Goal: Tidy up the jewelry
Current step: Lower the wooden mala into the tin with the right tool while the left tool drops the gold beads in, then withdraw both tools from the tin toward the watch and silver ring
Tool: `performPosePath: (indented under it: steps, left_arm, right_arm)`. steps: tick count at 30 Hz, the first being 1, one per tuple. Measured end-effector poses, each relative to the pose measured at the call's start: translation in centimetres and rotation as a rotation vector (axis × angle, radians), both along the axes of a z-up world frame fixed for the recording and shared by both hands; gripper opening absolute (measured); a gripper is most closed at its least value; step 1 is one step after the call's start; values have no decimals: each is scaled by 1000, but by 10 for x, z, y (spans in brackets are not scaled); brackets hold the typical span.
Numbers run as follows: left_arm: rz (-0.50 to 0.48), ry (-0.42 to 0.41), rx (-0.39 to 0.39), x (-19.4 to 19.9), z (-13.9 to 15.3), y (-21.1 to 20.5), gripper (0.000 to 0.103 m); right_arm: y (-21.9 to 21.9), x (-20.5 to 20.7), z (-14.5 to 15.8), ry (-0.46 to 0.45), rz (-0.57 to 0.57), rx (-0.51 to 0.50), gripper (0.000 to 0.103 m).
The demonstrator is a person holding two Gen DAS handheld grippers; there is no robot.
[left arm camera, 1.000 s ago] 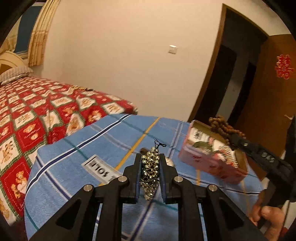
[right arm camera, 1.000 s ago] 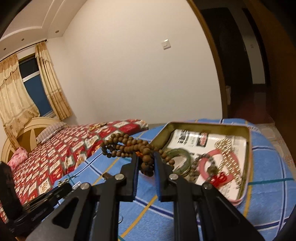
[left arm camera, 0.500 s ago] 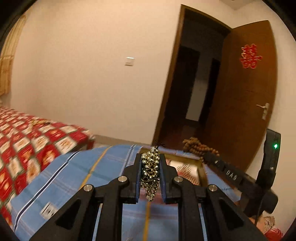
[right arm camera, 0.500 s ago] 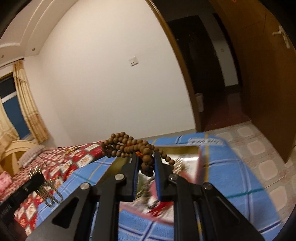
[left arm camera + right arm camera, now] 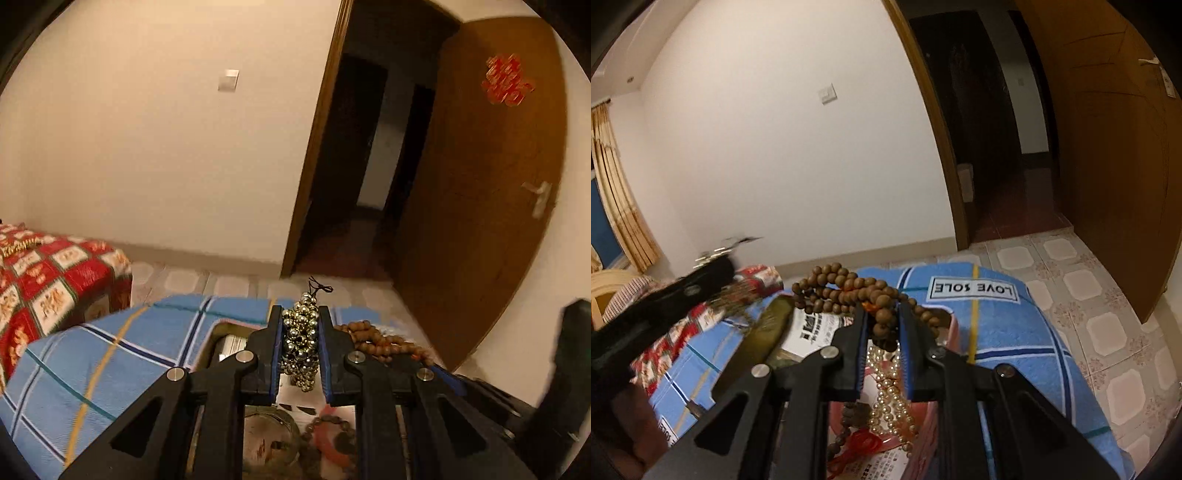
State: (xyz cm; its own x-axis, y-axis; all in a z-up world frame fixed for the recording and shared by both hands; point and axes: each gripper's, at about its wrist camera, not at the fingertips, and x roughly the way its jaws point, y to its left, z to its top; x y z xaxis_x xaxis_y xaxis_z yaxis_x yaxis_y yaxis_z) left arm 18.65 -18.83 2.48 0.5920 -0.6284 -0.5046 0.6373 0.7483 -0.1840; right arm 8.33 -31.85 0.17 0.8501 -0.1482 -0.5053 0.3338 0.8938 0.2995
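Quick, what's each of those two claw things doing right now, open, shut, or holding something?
Left gripper: closed on a bunch of gold metallic beads.
Right gripper: closed on a string of brown wooden beads.

The box (image 5: 951, 334) sits on the blanket (image 5: 1008, 332) — bead strings (image 5: 890, 402) lie in it. The bed (image 5: 55, 280) is left, the door (image 5: 491, 192) right.
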Motion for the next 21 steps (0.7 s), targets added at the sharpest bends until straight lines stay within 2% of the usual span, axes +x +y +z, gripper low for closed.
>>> performPosePath:
  steps: [3,7,13,15,16,17,21]
  left_arm:
    - [35,59,88,15,-22,-13,16]
    - [73,101,141,24,-39,-17,17]
    - [83,99,208,27,-47,-24,18]
    - [85,113,223,26,-47,-24,31]
    - [99,122,223,27,-46,-23,45]
    - [108,125,214,27,-44,-21,56]
    - [137,93,174,18,-27,-11,68]
  right_arm:
    - [2,7,-8,56,3,-8,18]
    - [1,9,-17,91,6,-11,19]
    - [2,10,-18,93,17,-38,20]
    - [2,12,-18,90,23,-40,23]
    - [1,11,-18,82,29,-31,31]
    - [2,10,-16,76,31,-26,33]
    - [-7,0,-10,19,-4,16,53]
